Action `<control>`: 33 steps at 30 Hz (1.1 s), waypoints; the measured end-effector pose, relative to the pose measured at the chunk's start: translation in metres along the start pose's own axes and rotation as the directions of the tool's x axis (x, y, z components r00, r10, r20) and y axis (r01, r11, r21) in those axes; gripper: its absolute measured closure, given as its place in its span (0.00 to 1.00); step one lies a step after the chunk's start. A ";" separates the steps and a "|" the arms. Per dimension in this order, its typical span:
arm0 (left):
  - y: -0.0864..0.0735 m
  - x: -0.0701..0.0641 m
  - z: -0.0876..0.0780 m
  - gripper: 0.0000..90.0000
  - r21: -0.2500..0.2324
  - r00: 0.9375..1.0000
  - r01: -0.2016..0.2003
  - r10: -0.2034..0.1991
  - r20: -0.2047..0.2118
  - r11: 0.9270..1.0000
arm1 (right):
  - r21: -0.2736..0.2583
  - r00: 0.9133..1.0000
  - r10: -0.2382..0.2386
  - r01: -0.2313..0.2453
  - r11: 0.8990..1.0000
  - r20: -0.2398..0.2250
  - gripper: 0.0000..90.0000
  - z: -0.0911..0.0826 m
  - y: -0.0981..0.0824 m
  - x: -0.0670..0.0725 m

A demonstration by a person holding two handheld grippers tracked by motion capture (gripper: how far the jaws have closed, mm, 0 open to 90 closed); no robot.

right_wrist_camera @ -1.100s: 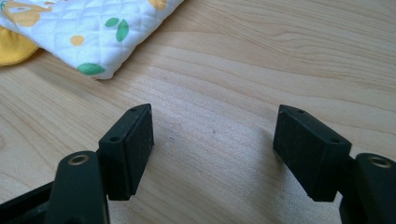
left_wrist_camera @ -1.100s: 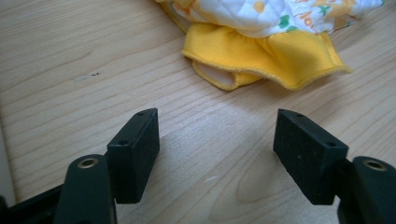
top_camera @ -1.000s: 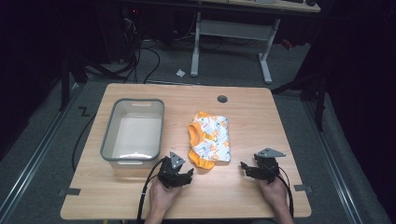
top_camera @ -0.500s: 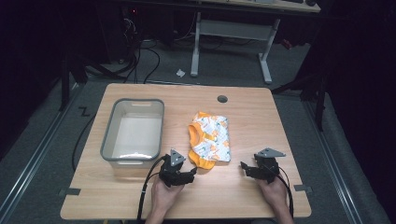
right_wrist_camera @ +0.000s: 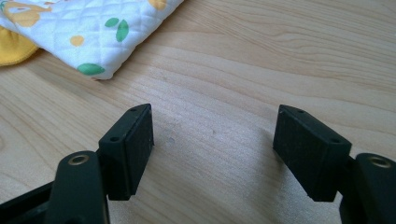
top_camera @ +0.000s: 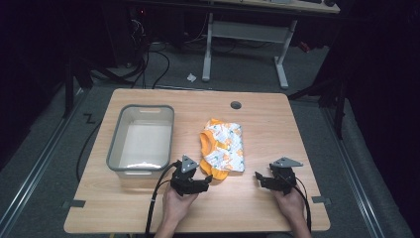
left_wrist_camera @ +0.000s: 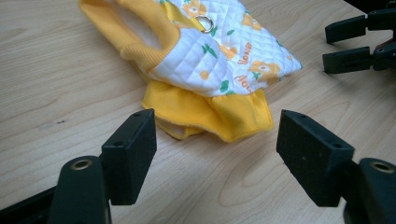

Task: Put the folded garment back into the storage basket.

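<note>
A small quilted white garment [top_camera: 224,145] with orange trim and a flower print lies folded in the middle of the wooden table [top_camera: 257,124]. My left gripper [top_camera: 207,179] stands open just in front of its yellow hem [left_wrist_camera: 210,114], jaws wide, nothing between them. In the left gripper view the garment [left_wrist_camera: 205,51] shows a metal ring near its collar. My right gripper [top_camera: 258,178] is open over bare wood to the right of the garment, whose white corner [right_wrist_camera: 88,32] lies ahead and left of its jaws. The right gripper [left_wrist_camera: 355,44] also appears far off in the left gripper view.
A grey plastic tub [top_camera: 141,140] stands on the left of the table, beside the garment. A round cable hole [top_camera: 236,105] sits near the far edge. Cables trail from both grippers toward the near edge. Dark floor and desk legs lie beyond.
The left gripper has edged slightly right toward the garment's hem. The right gripper and the garment have stayed where they were.
</note>
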State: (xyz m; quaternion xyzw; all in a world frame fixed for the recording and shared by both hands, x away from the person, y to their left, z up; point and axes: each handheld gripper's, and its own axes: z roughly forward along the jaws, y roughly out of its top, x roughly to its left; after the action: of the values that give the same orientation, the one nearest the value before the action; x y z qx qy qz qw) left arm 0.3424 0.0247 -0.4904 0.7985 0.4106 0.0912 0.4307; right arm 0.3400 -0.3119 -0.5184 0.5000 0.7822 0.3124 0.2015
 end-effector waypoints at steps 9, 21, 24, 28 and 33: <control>0.013 -0.001 0.008 0.31 0.026 1.000 0.004 -0.004 0.003 1.000 | 0.000 1.000 0.000 0.000 1.000 0.000 0.32 0.000 0.000 0.000; 0.029 0.001 0.014 0.29 0.048 1.000 0.012 -0.013 0.003 0.999 | 0.000 1.000 0.000 0.000 1.000 0.000 0.32 0.000 0.000 0.000; 0.031 0.003 0.018 0.29 0.063 0.999 0.037 -0.037 0.003 0.997 | 0.000 1.000 0.000 0.000 1.000 0.000 0.32 0.000 0.000 0.000; 0.037 0.004 0.022 0.29 0.086 0.999 0.033 -0.032 -0.013 0.996 | 0.000 1.000 0.000 0.000 1.000 0.000 0.32 0.000 0.000 0.000; 0.045 0.005 0.026 0.28 0.088 0.999 0.029 -0.027 -0.026 0.996 | 0.000 1.000 -0.001 0.001 1.000 -0.001 0.32 0.000 0.000 0.000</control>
State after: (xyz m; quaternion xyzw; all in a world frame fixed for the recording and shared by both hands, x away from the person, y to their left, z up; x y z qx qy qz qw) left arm 0.3845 -0.0005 -0.4730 0.8099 0.4307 0.0769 0.3908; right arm 0.3399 -0.3120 -0.5184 0.4995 0.7825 0.3124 0.2014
